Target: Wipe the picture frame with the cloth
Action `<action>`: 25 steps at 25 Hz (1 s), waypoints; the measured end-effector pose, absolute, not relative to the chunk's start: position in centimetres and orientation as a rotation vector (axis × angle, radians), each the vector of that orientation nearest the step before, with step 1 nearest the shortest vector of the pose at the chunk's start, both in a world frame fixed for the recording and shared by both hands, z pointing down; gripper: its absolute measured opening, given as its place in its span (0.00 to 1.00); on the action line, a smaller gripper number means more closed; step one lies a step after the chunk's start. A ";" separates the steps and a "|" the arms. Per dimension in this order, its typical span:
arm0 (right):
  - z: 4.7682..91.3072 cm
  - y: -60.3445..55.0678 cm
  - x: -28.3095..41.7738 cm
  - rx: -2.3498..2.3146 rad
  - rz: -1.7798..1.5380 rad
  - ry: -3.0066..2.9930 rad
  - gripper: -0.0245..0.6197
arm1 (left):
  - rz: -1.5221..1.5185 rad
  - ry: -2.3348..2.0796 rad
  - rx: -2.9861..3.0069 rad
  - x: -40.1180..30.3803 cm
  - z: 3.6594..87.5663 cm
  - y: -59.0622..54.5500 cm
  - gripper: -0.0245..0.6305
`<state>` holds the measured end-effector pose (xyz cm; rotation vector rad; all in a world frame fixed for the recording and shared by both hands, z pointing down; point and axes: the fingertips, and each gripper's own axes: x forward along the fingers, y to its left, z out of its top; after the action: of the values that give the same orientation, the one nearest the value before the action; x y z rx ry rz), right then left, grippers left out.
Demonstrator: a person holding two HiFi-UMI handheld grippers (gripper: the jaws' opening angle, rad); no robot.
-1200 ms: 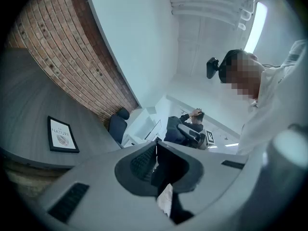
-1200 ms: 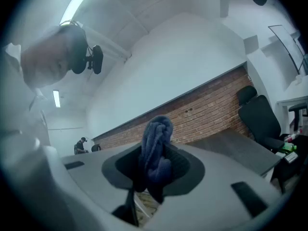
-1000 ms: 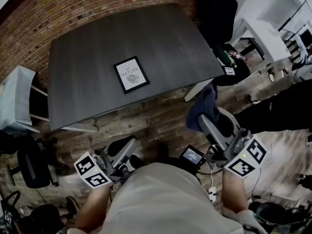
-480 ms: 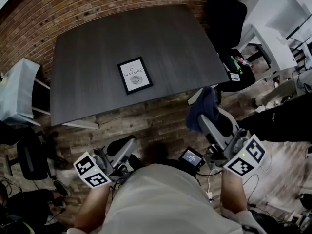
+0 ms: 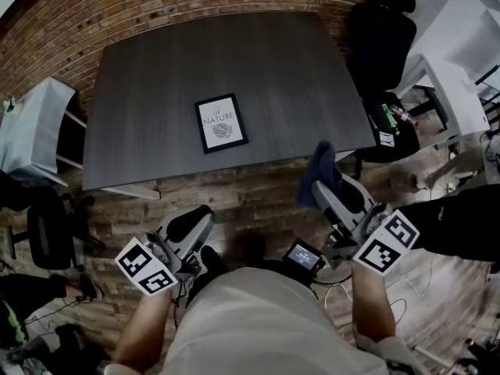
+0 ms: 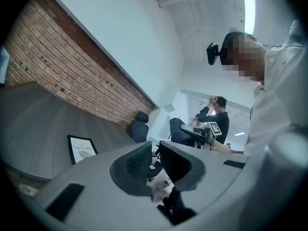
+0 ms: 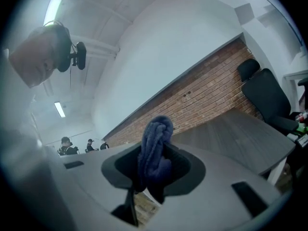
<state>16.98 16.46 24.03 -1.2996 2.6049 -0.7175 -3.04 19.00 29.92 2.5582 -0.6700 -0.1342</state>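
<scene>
Picture frame lay flat on the table, well ahead of me. My right gripper pinched the blue cloth. The left gripper was just opening, empty. I judged this the approach. Next, the cloth needed bringing down onto the frame.

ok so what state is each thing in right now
picture frame: flat on the table, face up, untouched
cloth: bunched, clamped in the right tool
right tool: shut on the cloth, short of the table
left tool: jaws opening, nothing between them
</scene>
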 end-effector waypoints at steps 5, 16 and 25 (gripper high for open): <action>26.2 14.2 17.8 -1.244 -0.814 2.628 0.23 | -0.028 -0.832 2.580 -2.4 31.5 17.5 0.22; 30.3 9.6 16.7 -1.282 -0.929 2.666 0.23 | 0.185 -0.933 2.627 -2.5 35.7 12.9 0.28; 34.2 4.2 13.9 -1.447 -1.029 2.652 0.23 | 0.407 -0.825 2.679 -3.8 41.0 6.2 0.33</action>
<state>13.95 4.17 34.15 -1.4468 2.6521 -1.0293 -3.78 6.18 40.98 2.6788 -0.8251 0.4070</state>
